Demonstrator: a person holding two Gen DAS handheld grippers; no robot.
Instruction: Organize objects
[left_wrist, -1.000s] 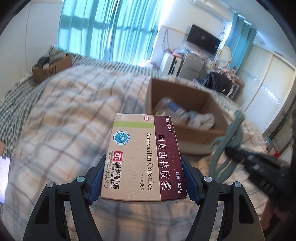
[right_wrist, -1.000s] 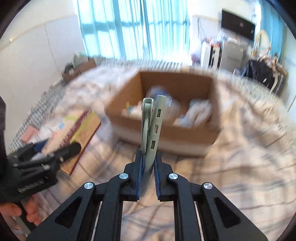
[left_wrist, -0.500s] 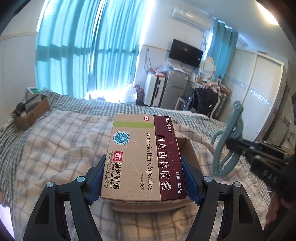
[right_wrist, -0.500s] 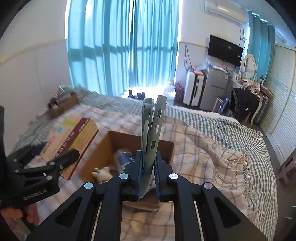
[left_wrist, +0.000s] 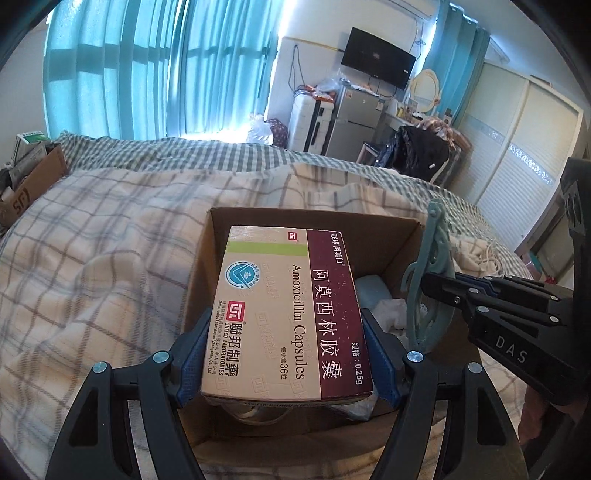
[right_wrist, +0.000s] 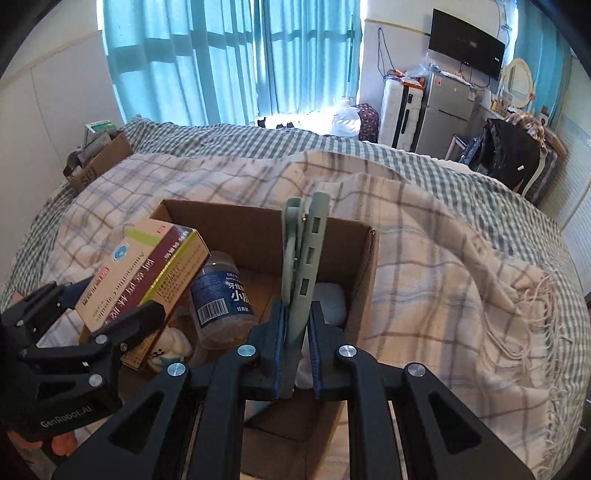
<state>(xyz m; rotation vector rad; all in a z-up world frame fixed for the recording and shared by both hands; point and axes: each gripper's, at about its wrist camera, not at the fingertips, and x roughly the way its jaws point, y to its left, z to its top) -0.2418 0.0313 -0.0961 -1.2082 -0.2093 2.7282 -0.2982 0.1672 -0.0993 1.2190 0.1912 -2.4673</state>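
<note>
A bed (right_wrist: 461, 266) fills most of both views, covered by a cream plaid blanket (left_wrist: 110, 240) over a green-checked sheet. On the blanket sits an open cardboard box (left_wrist: 207, 266), and both tongs hang over it. Inside the box lie a clear bottle with a dark blue label (right_wrist: 221, 295), a pale blue object (right_wrist: 330, 297) against the right wall, and a small white toy figure (right_wrist: 170, 347) near the front left. The left tongs (left_wrist: 286, 356) stand wide, their blue pads pressed on the two long sides of an Amoxicillin Capsules box (left_wrist: 288, 310), which is held flat above the carton's opening. The right tongs (right_wrist: 297, 350) are drawn narrow, clamped on a pale green plastic clip (right_wrist: 303, 266) that stands upright above the carton's right half. At the bed's far left corner sits a smaller cardboard box (right_wrist: 98, 162) holding packets.
</note>
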